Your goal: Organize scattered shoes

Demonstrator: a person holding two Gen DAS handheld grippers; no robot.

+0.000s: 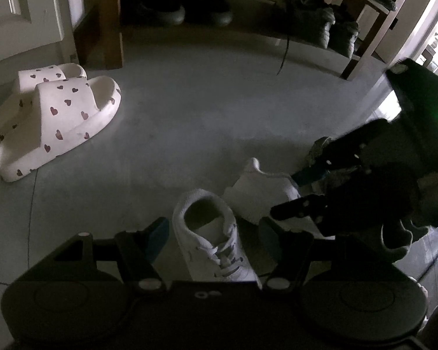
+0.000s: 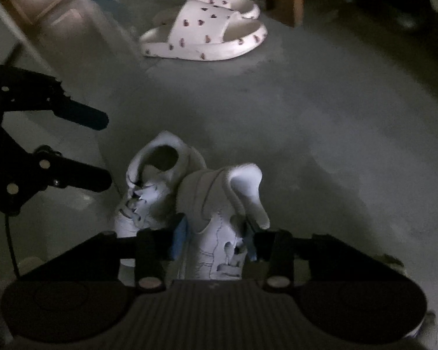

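A white lace-up sneaker (image 1: 210, 242) stands on the floor between the wide-apart fingers of my left gripper (image 1: 213, 234), which is open and does not touch it. The matching second white sneaker (image 2: 219, 233) sits just to its right, and my right gripper (image 2: 214, 240) is shut on its sides near the tongue. In the left wrist view the right gripper (image 1: 289, 192) reaches in from the right over that sneaker (image 1: 257, 195). The right wrist view shows the left gripper (image 2: 105, 150) open at the left, beside the first sneaker (image 2: 151, 180).
A pair of white slippers with dark hearts (image 1: 58, 116) (image 2: 204, 29) lies side by side on the grey floor. A wooden shoe rack (image 1: 111, 29) at the back holds black shoes (image 1: 184, 0) and grey sneakers (image 1: 315, 20). A door stands at the far left.
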